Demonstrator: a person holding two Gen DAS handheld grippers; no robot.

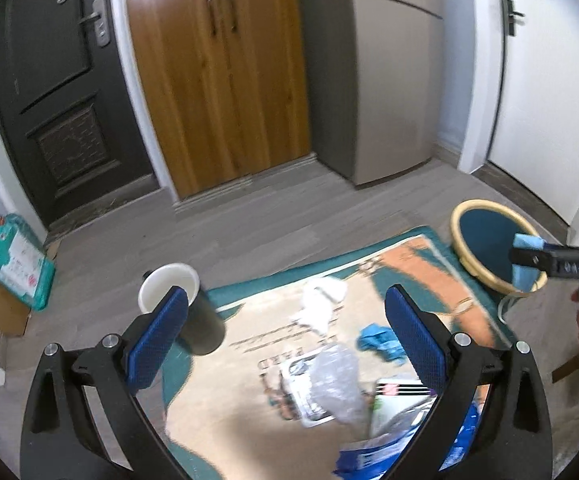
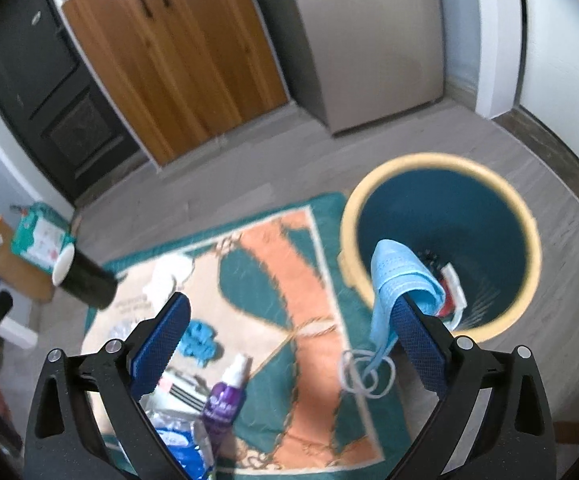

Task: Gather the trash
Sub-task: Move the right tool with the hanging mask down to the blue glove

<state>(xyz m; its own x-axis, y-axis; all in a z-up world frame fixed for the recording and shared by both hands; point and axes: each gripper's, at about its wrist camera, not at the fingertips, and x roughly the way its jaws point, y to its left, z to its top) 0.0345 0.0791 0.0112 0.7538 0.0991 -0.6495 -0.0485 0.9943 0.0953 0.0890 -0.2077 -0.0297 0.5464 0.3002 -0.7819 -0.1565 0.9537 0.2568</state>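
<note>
Lying on its side at the left edge of the patterned rug [image 1: 405, 268], a black cup with a white inside [image 1: 181, 304] points its mouth away from the litter. The left hand-held gripper [image 1: 285, 332] hangs above the rug with its blue pads spread wide and nothing between them. Below it are a crumpled white tissue [image 1: 321, 304], a teal scrap [image 1: 379, 340], a clear plastic wrapper [image 1: 337, 384] and printed packaging [image 1: 393, 396]; the right wrist view also shows a purple spray bottle [image 2: 225, 392] near these. Further right, the right hand-held gripper [image 2: 293, 328] has its pads wide apart, yet a light blue face mask [image 2: 401, 280] drapes over its right finger, ear loops dangling just outside the bin. The blue, yellow-rimmed trash bin [image 2: 529, 240] stands off the rug's right corner, with some trash at its bottom.
</note>
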